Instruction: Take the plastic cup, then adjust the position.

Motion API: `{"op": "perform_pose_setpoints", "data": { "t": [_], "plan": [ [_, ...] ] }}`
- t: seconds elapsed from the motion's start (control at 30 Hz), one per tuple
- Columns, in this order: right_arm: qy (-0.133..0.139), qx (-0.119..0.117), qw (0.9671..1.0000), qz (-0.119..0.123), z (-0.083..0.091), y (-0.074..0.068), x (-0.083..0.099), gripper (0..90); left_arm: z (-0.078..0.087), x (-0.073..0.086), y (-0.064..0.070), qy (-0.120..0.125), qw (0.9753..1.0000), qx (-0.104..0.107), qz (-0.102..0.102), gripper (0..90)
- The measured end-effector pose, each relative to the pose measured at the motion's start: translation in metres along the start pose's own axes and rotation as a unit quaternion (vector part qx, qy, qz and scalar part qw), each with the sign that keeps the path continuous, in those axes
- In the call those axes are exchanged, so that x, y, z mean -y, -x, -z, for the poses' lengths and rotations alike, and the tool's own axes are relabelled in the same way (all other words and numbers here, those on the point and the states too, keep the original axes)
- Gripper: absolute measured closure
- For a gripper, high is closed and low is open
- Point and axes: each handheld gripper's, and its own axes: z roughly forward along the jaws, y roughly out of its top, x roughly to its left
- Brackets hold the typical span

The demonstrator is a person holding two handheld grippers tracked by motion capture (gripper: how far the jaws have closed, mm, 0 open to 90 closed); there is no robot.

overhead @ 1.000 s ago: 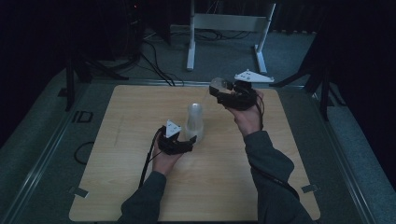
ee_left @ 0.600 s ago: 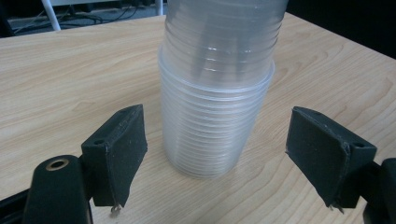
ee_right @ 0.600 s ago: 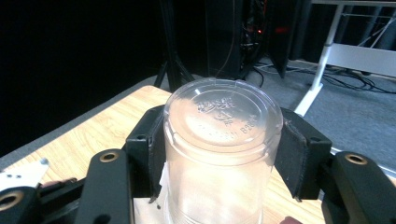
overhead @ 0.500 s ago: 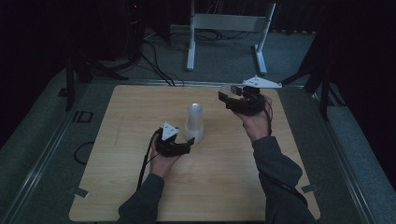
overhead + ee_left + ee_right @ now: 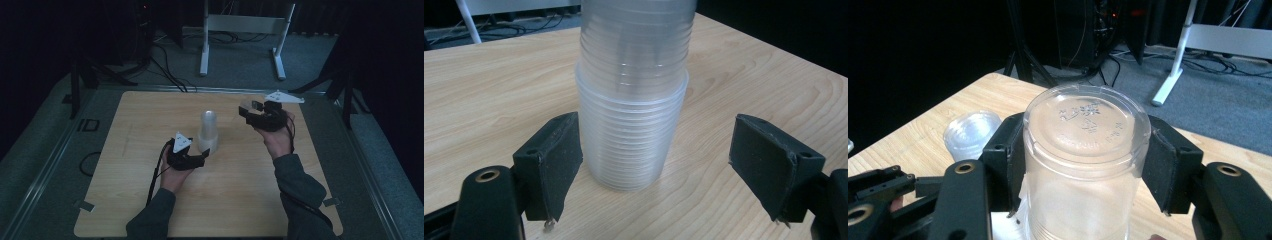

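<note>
Right hand-held gripper [image 5: 248, 111] pinches one clear plastic cup [image 5: 1087, 165], held upside down above the light wooden desk [image 5: 125, 200], well apart from the stack. Left hand-held gripper [image 5: 201, 156], jaws spread, sits w/ the upside-down stack of clear plastic cups [image 5: 208, 132] between them, nr desk centre.

Stack of clear cups [image 5: 631, 95]: top cut off by upper edge in left gripper view; cup count can't be told, rims run together. Single clear cup [image 5: 1085, 165] in right gripper [image 5: 1085, 170]: lower part cut off by bottom edge; embossed base lettering too blurred to read. In high view, that cup [image 5: 246, 106] is too small and dim to make out.
</note>
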Motion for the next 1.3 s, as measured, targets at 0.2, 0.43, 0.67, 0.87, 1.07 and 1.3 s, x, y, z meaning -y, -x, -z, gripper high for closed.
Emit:
{"op": "perform_pose_setpoints", "data": {
  "t": [0.2, 0.43, 0.67, 0.87, 1.07, 1.3],
  "plan": [
    [-0.010, 0.001, 0.9999, -0.002, 0.000, -0.002, 0.009, 40.6, 0.000, 0.002, 0.004, 0.000, 1.0000, 0.006, -0.003, 20.9],
    [-0.013, 0.001, 0.9998, -0.013, 0.003, -0.001, 0.021, 40.5, 0.003, 0.003, 0.006, 0.003, 0.9999, 0.011, -0.005, 20.9],
    [-0.015, -0.001, 0.9997, -0.020, 0.004, 0.000, 0.030, 40.6, 0.007, 0.001, 0.008, 0.013, 0.9998, 0.015, -0.004, 20.9],
    [-0.016, -0.003, 0.9996, -0.023, 0.004, -0.002, 0.035, 40.6, 0.010, 0.000, 0.010, 0.017, 0.9997, 0.016, -0.006, 20.9],
    [-0.015, -0.004, 0.9994, -0.032, 0.005, -0.005, 0.042, 40.6, 0.012, -0.005, 0.013, 0.026, 0.9994, 0.021, -0.010, 20.9],
    [-0.011, -0.008, 0.9986, -0.051, 0.006, -0.008, 0.054, 40.6, 0.011, -0.010, 0.020, 0.027, 0.9990, 0.026, -0.023, 20.9]
  ]
}}
